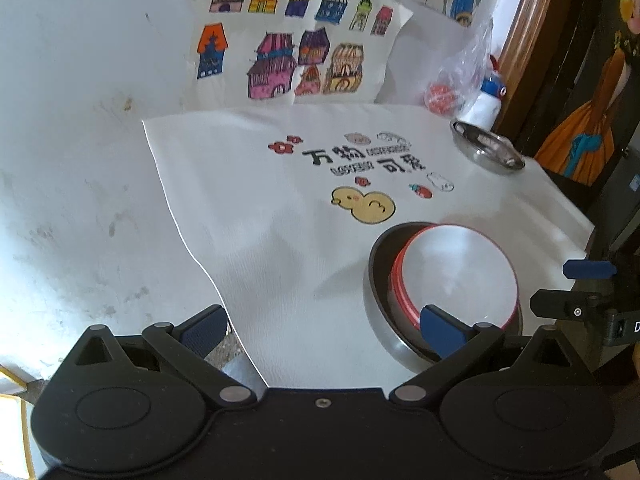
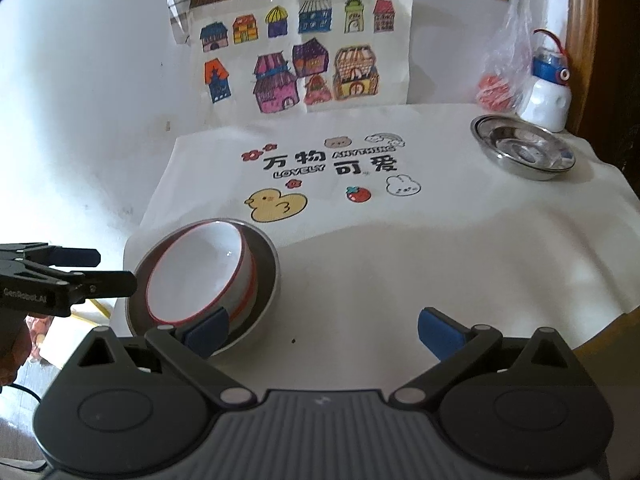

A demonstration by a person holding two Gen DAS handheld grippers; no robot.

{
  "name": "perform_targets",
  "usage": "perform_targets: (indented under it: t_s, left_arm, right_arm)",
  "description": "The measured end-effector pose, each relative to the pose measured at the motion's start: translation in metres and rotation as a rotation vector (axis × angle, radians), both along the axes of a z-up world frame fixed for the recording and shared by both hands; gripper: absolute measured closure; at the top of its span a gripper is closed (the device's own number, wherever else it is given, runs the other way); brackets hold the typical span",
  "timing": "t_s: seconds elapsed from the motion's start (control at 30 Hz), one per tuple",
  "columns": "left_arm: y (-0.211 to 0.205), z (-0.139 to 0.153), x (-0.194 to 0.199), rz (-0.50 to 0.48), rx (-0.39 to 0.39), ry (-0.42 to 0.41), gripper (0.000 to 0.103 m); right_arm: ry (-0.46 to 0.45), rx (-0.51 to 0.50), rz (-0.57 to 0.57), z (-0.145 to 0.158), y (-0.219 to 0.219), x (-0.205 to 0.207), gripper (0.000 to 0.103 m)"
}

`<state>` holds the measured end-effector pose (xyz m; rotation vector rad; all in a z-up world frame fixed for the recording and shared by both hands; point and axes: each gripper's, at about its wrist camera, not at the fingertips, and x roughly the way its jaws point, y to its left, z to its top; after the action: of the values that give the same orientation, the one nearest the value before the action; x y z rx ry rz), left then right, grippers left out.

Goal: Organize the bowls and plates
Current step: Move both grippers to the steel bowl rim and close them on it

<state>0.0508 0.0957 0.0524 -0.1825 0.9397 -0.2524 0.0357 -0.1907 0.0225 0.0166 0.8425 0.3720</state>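
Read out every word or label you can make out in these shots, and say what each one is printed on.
"万物" on the white cloth, in black.
"可爱" on the same cloth, beneath it.
"ANYTHING" on the cloth, small outlined letters.
"LOVELY" on the cloth, small outlined letters.
"GenRobot.AI" on the left gripper, seen from the right wrist view; partly blurred.
A single "D" on the right gripper, the rest cut off.
No text readable on the house drawings.

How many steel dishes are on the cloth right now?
2: one steel dish at the cloth's far right corner, apparently empty; another steel dish near the front, holding the red-rimmed white bowl. None looks hidden.
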Motion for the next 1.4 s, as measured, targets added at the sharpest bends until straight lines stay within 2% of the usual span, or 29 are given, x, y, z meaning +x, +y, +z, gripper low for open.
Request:
perform_targets:
  t_s: [0.37,0.5,0.6,0.87,1.03,1.2,1.27,1.4]
  left_arm:
    - [-0.004,-0.007,0.011,0.018,0.028,0.078,0.001]
    - [-0.007,-0.004,0.018,-0.001,0.064,0.107,0.001]
    - [-0.007,-0.006,0.026,-0.001,0.055,0.163,0.001]
    - [-0.010,-0.014,0.046,-0.003,0.073,0.288,0.001]
    - [-0.018,-0.018,0.058,-0.008,0.127,0.316,0.001]
    - [-0.023,-0.015,0.068,-0.006,0.149,0.334,0.003]
    - [-0.027,-0.012,0.070,-0.017,0.165,0.329,0.005]
    - [-0.030,-0.008,0.075,-0.045,0.160,0.325,0.018]
  right_arm:
    - [0.063,-0.040,0.046,-0.010,0.012,0.012,0.000]
    - [0.119,-0.058,0.077,-0.010,0.016,0.023,0.000]
    - [0.158,-0.074,0.082,-0.011,0.017,0.033,0.000]
    - [0.325,-0.040,0.070,-0.017,0.010,0.058,0.001]
    - [0.363,-0.057,0.088,-0.019,0.015,0.067,0.005]
    - [0.382,-0.020,0.084,-0.018,0.013,0.073,0.015]
    - [0.386,-0.012,0.085,-0.018,0.013,0.073,0.017]
    - [0.416,0.032,0.088,-0.018,0.011,0.075,0.025]
